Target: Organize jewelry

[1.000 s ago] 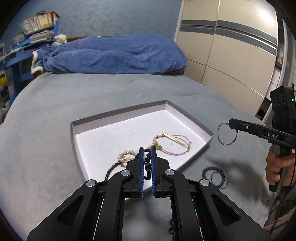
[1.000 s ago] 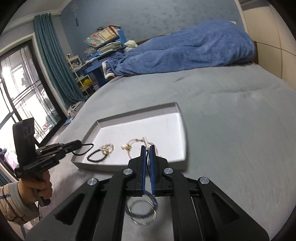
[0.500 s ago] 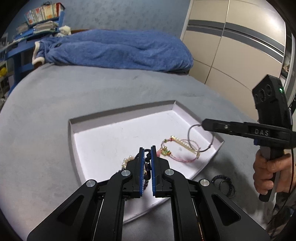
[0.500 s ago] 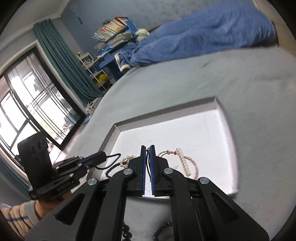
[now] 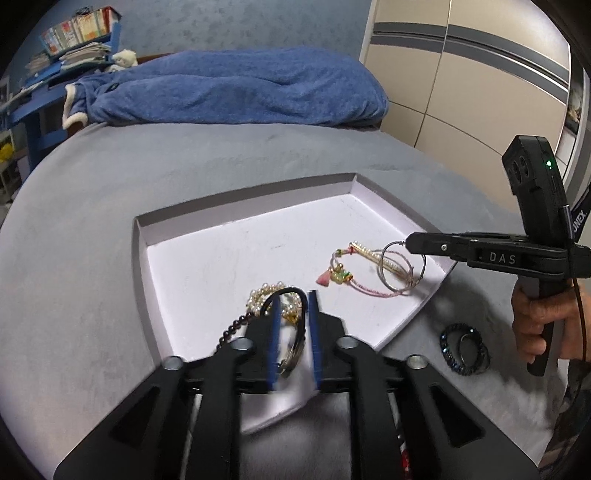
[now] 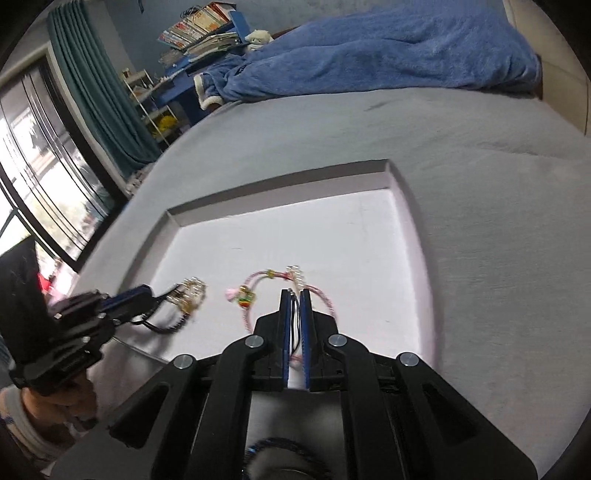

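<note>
While right gripper pinches ring, above tray.

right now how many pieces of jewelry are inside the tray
4: a pearl bracelet near the front edge, a dark beaded strand under the left gripper, a pink cord bracelet and a silver hoop held by the right gripper.

1. Big grey bed, soft and wide.
2. Fluffy blue blanket bunched at the far end.
3. Blue shelf behind, stacked with books.
4. Small white toy by the books.
5. Teal curtain next to a big bright window.
6. Blue-grey wall.
7. Beige wardrobe doors with grey stripes.
</note>
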A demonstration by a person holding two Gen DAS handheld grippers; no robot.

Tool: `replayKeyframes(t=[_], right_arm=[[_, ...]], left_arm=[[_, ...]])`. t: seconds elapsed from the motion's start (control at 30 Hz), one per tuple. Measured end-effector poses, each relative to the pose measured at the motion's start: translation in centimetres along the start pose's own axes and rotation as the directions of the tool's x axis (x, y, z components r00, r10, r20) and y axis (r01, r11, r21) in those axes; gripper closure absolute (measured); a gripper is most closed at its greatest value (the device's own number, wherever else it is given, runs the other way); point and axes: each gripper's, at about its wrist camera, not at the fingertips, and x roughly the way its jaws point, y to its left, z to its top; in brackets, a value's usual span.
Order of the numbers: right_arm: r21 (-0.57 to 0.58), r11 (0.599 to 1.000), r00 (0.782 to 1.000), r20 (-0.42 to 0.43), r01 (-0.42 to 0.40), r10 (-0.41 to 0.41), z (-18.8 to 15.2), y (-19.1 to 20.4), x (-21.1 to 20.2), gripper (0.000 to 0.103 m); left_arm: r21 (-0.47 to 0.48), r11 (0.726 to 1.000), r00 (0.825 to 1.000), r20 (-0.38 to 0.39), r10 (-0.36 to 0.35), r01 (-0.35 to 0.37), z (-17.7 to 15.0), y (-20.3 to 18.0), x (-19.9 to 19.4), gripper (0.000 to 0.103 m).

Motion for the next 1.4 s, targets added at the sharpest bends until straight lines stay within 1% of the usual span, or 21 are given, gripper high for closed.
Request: replayKeyframes(t=[0.03,0.1,0.13,0.17,0.23,0.27,0.3,0.37,0.47,0.57,0.73,0.83,0.93,1.1,1.27,1.4], right_arm=[[-0.012,1.0,1.0,0.005,0.012,-0.012,-0.2,0.0,-0.3,0.083],[-0.035,0.999,0.999,0.027,0.029,-0.028,-0.5,0.0,-1.1,0.071],[-0.041,0.999,0.999,0.035,0.033,-0.032,-0.7,0.0,-1.5,0.067],[-0.047,0.998,0.998,0.048,0.041,-0.039,-0.9,0.0,-2.0,0.066],[-0.056,0.997,0.997,0.073,0.045,-0.041,-1.5,0.1,-3.0,0.06],[-0.058,0.997,0.995,0.087,0.044,-0.039,-1.9,0.1,-3.6,0.058],[-0.06,0.997,0.994,0.103,0.046,-0.04,-2.5,0.0,-4.4,0.054],[-0.064,0.997,0.992,0.118,0.049,-0.041,-3.2,0.1,-5.3,0.052],[-0.054,0.997,0.991,0.126,0.055,-0.048,-4.8,-0.1,-6.5,0.05],[-0.036,0.998,0.991,0.124,0.056,-0.051,-6.5,-0.6,-7.5,0.042],[-0.004,0.998,0.994,0.091,0.063,-0.062,-9.4,-1.1,-8.2,0.035],[0.002,0.998,0.995,0.068,0.071,-0.071,-10.8,-1.4,-8.1,0.034],[0.009,0.997,0.996,0.052,0.073,-0.073,-12.1,-1.6,-8.3,0.033],[-0.017,0.997,0.996,0.046,0.08,-0.079,-12.7,-0.9,-8.4,0.029],[-0.075,0.993,0.996,0.022,0.09,-0.089,-12.4,0.4,-7.6,0.028],[-0.099,0.992,0.997,0.017,0.079,-0.078,-11.7,1.2,-7.0,0.028]], left_arm=[[0.001,1.0,1.0,0.004,-0.001,0.001,-0.1,-0.1,-0.2,0.076],[0.002,1.0,1.0,0.016,-0.001,0.001,-0.4,-0.3,-0.7,0.063],[0.001,1.0,1.0,0.024,0.001,-0.001,-0.5,-0.3,-1.0,0.058],[0.0,1.0,0.999,0.036,0.0,0.0,-0.7,-0.4,-1.5,0.051],[-0.001,1.0,0.999,0.052,-0.003,0.003,-1.0,-0.5,-2.3,0.042],[0.0,1.0,0.998,0.067,0.001,-0.001,-1.3,-0.6,-3.0,0.035],[0.001,1.0,0.997,0.08,0.001,-0.001,-1.6,-0.6,-3.5,0.031],[-0.003,1.0,0.995,0.1,-0.002,0.002,-2.2,-0.6,-4.7,0.027],[-0.005,1.0,0.994,0.111,0.002,-0.002,-3.0,-1.0,-5.8,0.025],[-0.019,1.0,0.993,0.117,0.001,0.001,-4.2,-1.2,-7.1,0.023],[-0.013,1.0,0.995,0.095,0.006,-0.004,-6.4,-1.6,-7.8,0.021],[-0.026,1.0,0.997,0.08,0.004,-0.002,-7.7,-1.5,-8.0,0.02],[-0.029,1.0,0.996,0.084,0.007,-0.005,-8.2,-1.5,-8.4,0.02],[-0.016,1.0,0.996,0.088,0.019,-0.018,-8.5,-2.0,-8.6,0.018],[0.007,1.0,0.996,0.091,0.023,-0.024,-8.5,-2.4,-8.7,0.018],[-0.003,1.0,0.996,0.086,0.022,-0.022,-8.5,-2.2,-8.6,0.018]])
